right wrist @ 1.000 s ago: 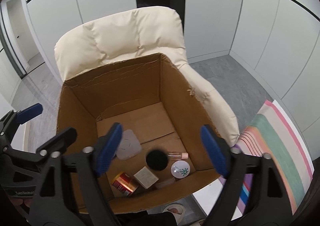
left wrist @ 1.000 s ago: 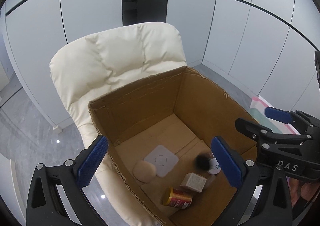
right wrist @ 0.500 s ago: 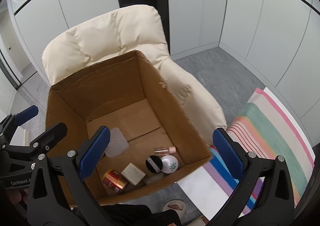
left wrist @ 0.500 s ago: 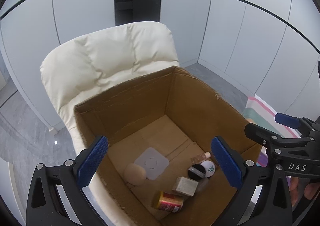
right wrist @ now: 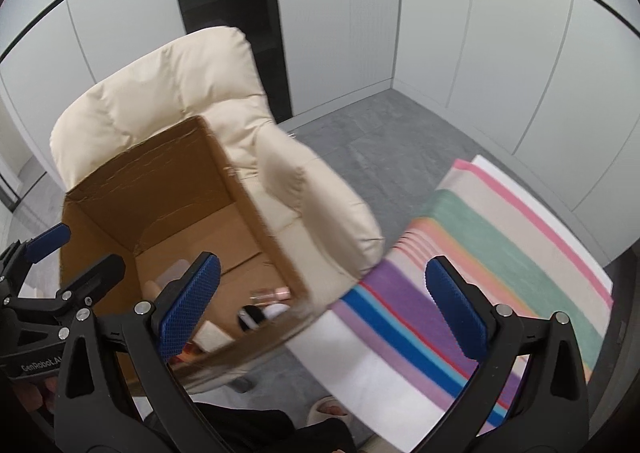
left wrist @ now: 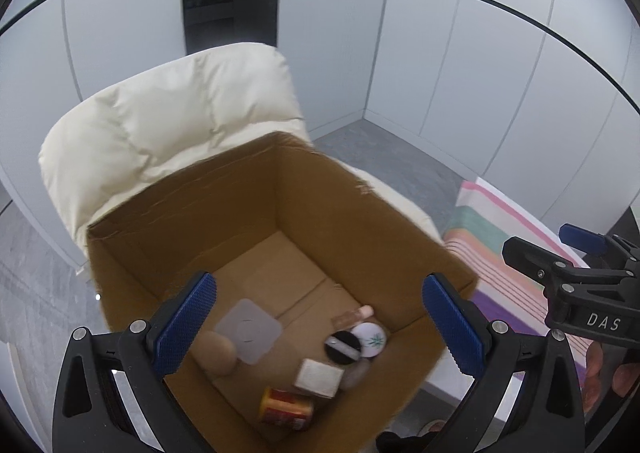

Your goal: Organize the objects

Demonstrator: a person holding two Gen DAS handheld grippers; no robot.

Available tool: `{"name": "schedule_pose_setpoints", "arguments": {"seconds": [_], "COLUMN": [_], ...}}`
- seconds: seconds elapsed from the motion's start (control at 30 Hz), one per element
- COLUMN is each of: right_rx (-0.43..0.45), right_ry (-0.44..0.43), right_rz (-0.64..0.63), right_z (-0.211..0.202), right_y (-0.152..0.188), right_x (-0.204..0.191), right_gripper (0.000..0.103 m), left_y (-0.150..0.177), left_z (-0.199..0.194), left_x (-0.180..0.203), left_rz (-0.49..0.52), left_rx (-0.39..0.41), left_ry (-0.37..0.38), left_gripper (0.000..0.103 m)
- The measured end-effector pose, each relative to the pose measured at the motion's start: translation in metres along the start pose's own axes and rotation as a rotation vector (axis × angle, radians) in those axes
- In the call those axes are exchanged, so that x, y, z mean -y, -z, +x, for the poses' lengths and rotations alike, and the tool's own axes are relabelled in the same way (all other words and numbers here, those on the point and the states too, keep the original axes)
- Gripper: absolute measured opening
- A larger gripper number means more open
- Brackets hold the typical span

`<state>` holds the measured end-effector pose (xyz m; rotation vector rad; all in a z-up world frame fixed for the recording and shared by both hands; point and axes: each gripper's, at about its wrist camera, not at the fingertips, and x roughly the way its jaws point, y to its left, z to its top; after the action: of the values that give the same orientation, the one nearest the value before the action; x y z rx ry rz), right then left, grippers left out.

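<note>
An open cardboard box (left wrist: 360, 205) sits on a cream padded chair (left wrist: 168, 121). Inside lie a red-gold can (left wrist: 286, 409), a small white box (left wrist: 320, 377), a black round puff (left wrist: 342, 347), a white round compact (left wrist: 372, 339), a small pink bottle (left wrist: 354, 317), a beige sponge (left wrist: 218, 351) and a translucent square pad (left wrist: 248, 331). My left gripper (left wrist: 320, 329) is open and empty above the box. My right gripper (right wrist: 320, 309) is open and empty, over the box's (right wrist: 168, 189) right edge and the striped cloth (right wrist: 472, 265).
A striped cloth lies on a white surface (right wrist: 384, 381) to the right of the chair (right wrist: 176, 93). Grey floor (right wrist: 384, 137) and white wall panels (left wrist: 460, 65) surround it. The person's slippered feet (right wrist: 328, 409) show at the bottom.
The black puff dropped from the right gripper into the box next to the white compact. The right gripper opened wide and swung right, towards the striped cloth. The left gripper shifted a little.
</note>
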<state>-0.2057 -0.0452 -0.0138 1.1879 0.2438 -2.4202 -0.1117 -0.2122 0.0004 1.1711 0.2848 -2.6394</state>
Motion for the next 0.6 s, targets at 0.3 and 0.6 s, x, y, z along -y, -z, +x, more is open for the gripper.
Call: {"name": "schedule_pose_setpoints", "arguments": {"seconds": [0.3, 0.6], "right_rx": [0.080, 0.078], "right_ry": [0.026, 0.112], "right_rz": [0.142, 0.229], "right_z": [-0.045, -0.086], "right_y": [0.009, 0.048], "right_x": [0.059, 0.115], "right_gripper": [0.103, 0.103], "left_y": [-0.005, 0.013], "left_z": [-0.005, -0.021], "left_x": [0.065, 0.131], "left_rz": [0.097, 0.177], "left_rx": [0.027, 0.030], "left_ry": [0.054, 0.108], "left_gripper": [0.103, 0.103]}}
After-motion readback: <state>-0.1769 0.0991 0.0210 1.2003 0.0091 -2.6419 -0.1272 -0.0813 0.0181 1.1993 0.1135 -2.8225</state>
